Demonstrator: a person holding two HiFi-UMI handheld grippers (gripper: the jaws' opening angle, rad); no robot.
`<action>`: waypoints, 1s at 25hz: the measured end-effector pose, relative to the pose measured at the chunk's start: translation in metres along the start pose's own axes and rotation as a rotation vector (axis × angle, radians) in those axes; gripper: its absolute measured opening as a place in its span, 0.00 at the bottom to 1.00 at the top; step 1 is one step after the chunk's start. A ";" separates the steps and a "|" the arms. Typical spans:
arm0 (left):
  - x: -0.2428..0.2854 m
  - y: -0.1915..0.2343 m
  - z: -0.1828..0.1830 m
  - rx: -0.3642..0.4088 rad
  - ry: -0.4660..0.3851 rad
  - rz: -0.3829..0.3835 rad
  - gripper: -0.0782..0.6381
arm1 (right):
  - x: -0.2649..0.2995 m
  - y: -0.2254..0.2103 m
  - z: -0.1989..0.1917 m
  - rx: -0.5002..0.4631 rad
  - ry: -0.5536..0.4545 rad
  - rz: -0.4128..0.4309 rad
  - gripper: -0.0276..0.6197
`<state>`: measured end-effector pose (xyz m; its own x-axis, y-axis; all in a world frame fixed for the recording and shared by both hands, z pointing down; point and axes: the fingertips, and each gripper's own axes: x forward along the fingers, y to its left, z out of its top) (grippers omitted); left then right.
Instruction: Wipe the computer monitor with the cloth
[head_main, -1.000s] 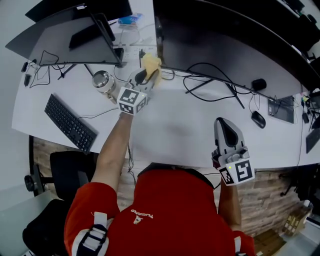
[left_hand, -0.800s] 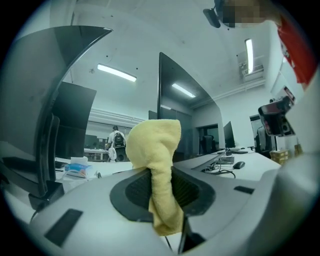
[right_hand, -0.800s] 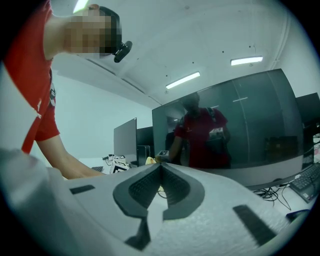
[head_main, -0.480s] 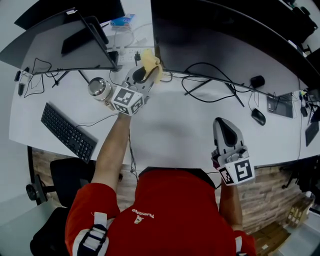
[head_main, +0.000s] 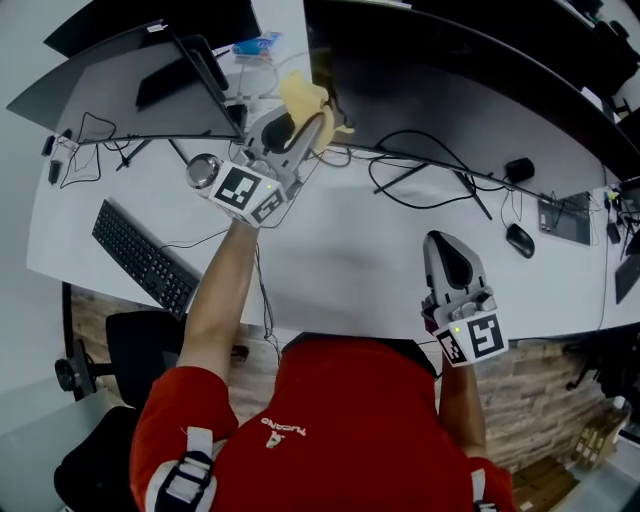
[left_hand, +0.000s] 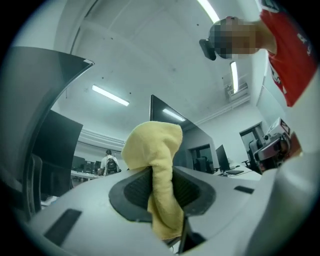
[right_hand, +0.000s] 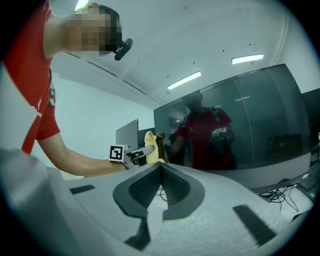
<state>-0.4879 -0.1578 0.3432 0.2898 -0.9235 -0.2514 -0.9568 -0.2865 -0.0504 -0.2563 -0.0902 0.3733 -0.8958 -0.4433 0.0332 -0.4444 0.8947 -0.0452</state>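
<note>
Worktop (head_main: 340, 260): white, its front edge at my waist. It carries a black keyboard (head_main: 140, 255) on my left, a mouse (head_main: 518, 238) on my right, and loose black cables (head_main: 420, 175) below the screens.

Right tool (head_main: 441, 243): nearest item, held over the front part of the worktop. Jaws closed together, nothing between them.

Left tool (head_main: 312, 128): at the end of my outstretched arm, just beside a round metal vessel (head_main: 203, 170). Jaws clamped on the yellow cloth (head_main: 303, 98), which bunches out past the tips.

Cloth: held up off the worktop at the lower left edge of the large dark monitor (head_main: 450, 90). I cannot tell whether it touches the glass.

Second monitor (head_main: 110, 85): farther left, set at an angle.
</note>
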 end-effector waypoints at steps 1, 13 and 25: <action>0.002 0.000 0.008 0.013 0.001 -0.002 0.22 | 0.000 -0.001 0.002 0.001 -0.006 0.007 0.05; 0.020 0.004 0.071 0.165 0.024 0.026 0.22 | -0.012 -0.004 0.018 0.006 -0.042 0.057 0.05; 0.035 0.008 0.129 0.316 0.163 0.019 0.22 | -0.019 -0.002 0.026 -0.001 -0.061 0.085 0.05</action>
<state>-0.4888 -0.1597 0.2098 0.2475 -0.9638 -0.0988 -0.9152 -0.1992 -0.3503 -0.2385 -0.0844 0.3470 -0.9291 -0.3684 -0.0319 -0.3669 0.9292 -0.0440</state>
